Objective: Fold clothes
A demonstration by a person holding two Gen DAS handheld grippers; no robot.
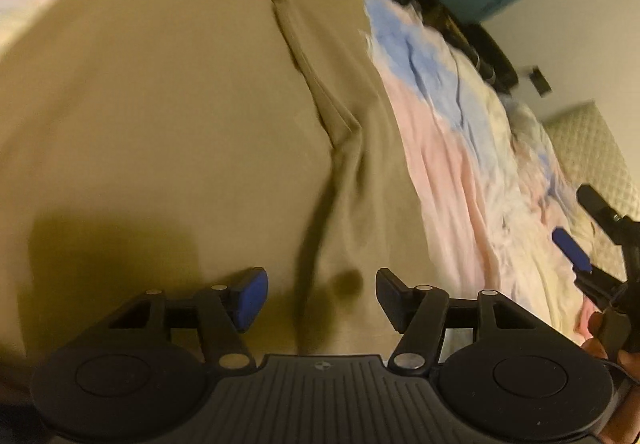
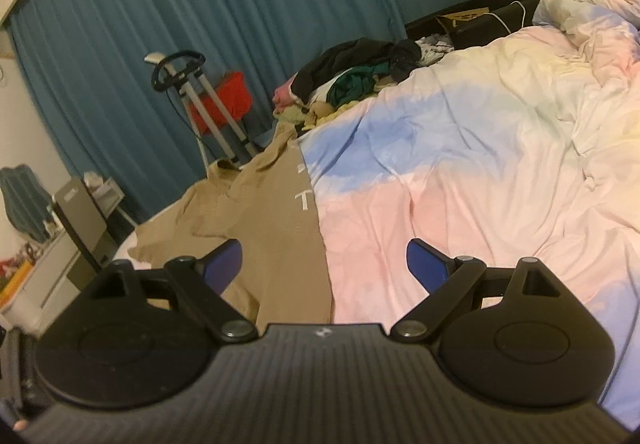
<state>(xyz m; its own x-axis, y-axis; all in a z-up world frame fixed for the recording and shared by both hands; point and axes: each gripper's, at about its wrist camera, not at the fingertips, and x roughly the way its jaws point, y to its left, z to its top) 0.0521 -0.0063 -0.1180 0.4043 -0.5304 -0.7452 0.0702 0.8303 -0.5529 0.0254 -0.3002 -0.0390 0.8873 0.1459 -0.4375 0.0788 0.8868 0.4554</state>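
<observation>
Here, nearest the lens in the left wrist view, the left gripper (image 1: 322, 294) hangs with its fingers spread apart and nothing between them, low in the frame over a tan shirt (image 1: 168, 116). The shirt fills the left and centre of that picture, lying mostly flat on the pastel duvet (image 1: 452, 148), with a ridge of folded cloth running from top centre down toward the gripper. At the right edge of the same frame the right gripper (image 1: 576, 244) shows, clear of the shirt.

In the right wrist view, the right gripper's fingers are likewise wide apart and empty at the bottom of the frame, above the shirt's straight edge where it meets the pink part of the duvet. Farther back, at upper centre, a pile of unfolded clothes (image 2: 360, 72) sits near the bed's far edge, with the teal curtain (image 2: 200, 12) behind.

My reading is that the shirt is part-folded along one side, and both tools are between grasps. The next move likely calls for pinching the shirt's near hem or free edge and carrying it across without dragging the layers beneath.
</observation>
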